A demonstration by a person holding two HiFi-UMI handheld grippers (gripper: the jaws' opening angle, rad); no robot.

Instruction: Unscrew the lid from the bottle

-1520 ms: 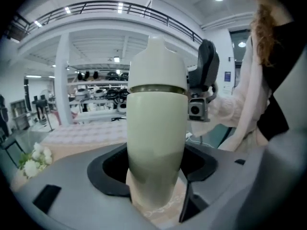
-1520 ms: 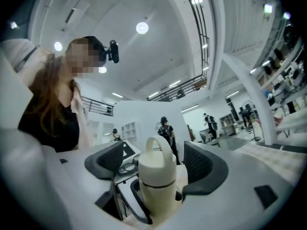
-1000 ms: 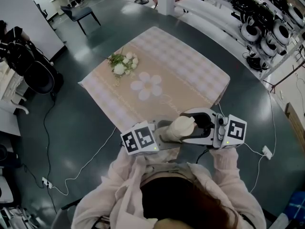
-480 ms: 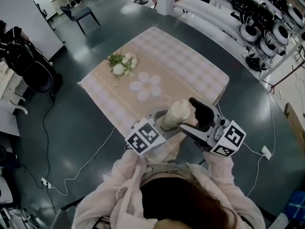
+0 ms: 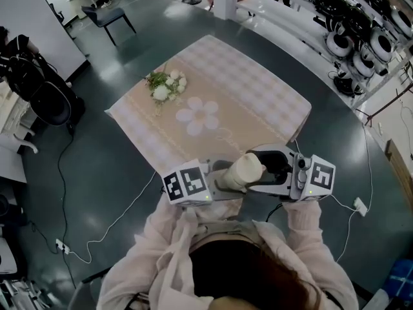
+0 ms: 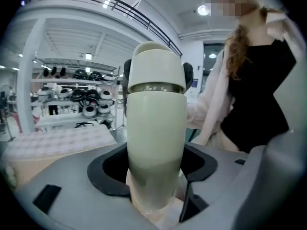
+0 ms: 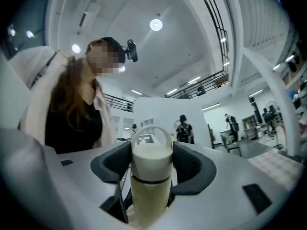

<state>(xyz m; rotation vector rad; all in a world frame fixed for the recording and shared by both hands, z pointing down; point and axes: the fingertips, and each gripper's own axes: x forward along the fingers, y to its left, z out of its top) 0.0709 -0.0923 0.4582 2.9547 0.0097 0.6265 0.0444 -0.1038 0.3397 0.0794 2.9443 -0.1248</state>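
A cream bottle (image 5: 240,173) with a rounded lid (image 5: 250,165) is held in the air over the near edge of the table (image 5: 258,89). My left gripper (image 5: 222,181) is shut on the bottle's body (image 6: 156,128), below the lid's seam. In the left gripper view the lid (image 6: 156,66) rises above the jaws. My right gripper (image 5: 271,168) comes in from the right, and its jaws are closing on the lid (image 7: 151,159). Both dark pads touch the lid's sides just above the seam. A loop handle (image 7: 151,131) tops the lid.
A beige checked cloth with a flower print (image 5: 200,116) covers the table, and a small bunch of white flowers (image 5: 165,86) lies at its far left. Cables (image 5: 122,215) run over the dark floor, a chair (image 5: 106,17) stands far left, and shelves of equipment (image 5: 361,37) stand at the right.
Half a second ago the right gripper was tilted with its jaws wider and off the lid. It has swung back level and closed round the lid. The left gripper still holds the bottle.
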